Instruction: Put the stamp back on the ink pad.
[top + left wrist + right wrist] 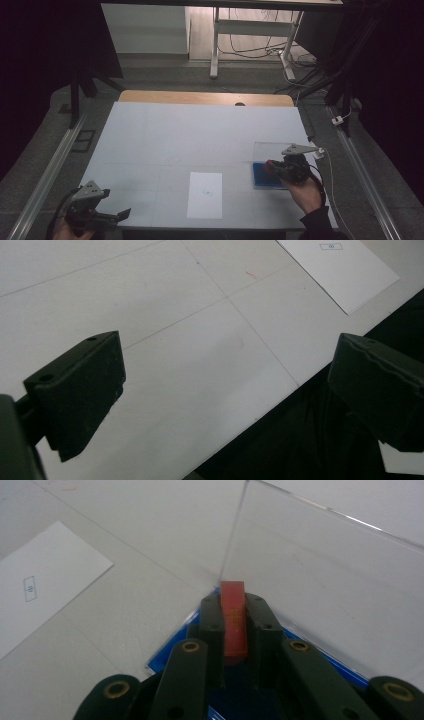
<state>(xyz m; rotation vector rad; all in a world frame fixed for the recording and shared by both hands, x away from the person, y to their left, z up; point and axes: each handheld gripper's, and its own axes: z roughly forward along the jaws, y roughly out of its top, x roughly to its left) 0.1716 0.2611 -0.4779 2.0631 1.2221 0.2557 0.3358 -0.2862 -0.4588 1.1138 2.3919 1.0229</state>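
While clamped on the red block (233, 622), right gripper (233, 605): jaws nearly together, pads flat against both long faces, block upright and projecting past the tips. In the high view, at right of centre of the frame: right gripper (274, 167), held by the right hand (306, 194), over the blue tray (261, 175). Blue tray (172, 647) directly beneath the jaws in the right gripper view; clear panel (320, 575) upright just beyond the block, its near vertical edge above the block tip at centre frame. Contact between block and panel edge: cannot be told.

Left gripper (120, 214), lower left of the high view: jaws wide apart, nothing between them. Left gripper (225, 390) over the front margin of the table (190, 365). White sheet (205, 194) at lower centre of the high view, flat, well apart from both grippers.

Probable faults from here:
- Block tip striking the panel edge, caused by a level approach too close to the panel; likely result, a shifted or toppled panel.
- Block rotating in the grip, caused by the narrow hold on its lower part only.
- Tray sliding on the smooth table under a downward press off centre.
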